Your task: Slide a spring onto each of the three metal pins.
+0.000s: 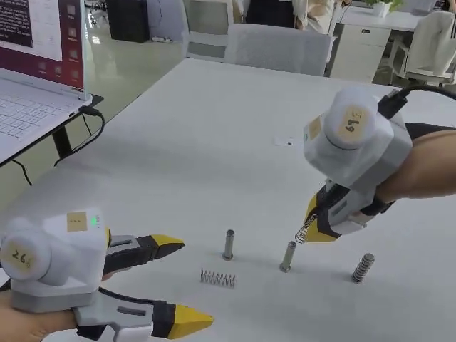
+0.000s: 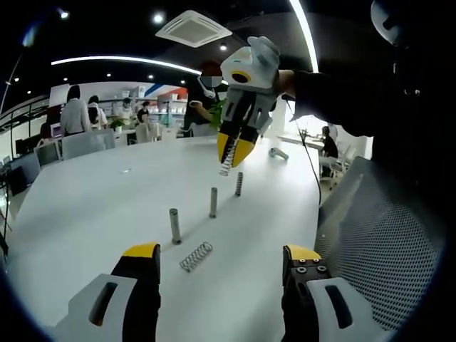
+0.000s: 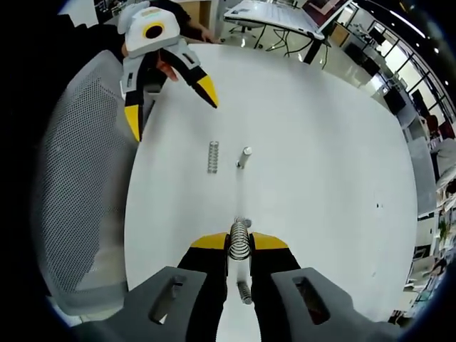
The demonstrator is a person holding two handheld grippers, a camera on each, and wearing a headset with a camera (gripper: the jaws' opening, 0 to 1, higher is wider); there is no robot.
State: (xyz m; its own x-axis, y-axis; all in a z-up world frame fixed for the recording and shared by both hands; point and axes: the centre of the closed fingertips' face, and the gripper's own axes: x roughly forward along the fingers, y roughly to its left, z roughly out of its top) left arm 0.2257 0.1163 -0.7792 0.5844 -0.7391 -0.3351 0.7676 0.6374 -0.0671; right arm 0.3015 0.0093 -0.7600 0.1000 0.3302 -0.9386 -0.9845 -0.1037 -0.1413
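Workbench assembly: the right tool (image 1: 314, 229) is clamping a spring (image 1: 306, 229) between its closed tips, holding it just above and slightly to the outer side of the middle pin (image 1: 288, 256) on the white surface (image 1: 178, 142). The spring's free end is sticking out beyond the tips at a tilt, aiming down toward the pin top but not yet over it. Farther out on the tool's own side, a third pin (image 1: 363, 268) is already wearing its spring. Toward the left tool (image 1: 182, 283), a bare pin (image 1: 229, 244) is standing upright with a loose spring (image 1: 217, 278) lying flat just beside it. The left tool is sitting with its jaws apart and gripping nothing, near that loose spring. To do this step well, the person is probably needing to turn the spring upright, line its open lower coil over the pin top and lower it straight. Letting go while it is leaning is risking a snag or a spring bouncing away.
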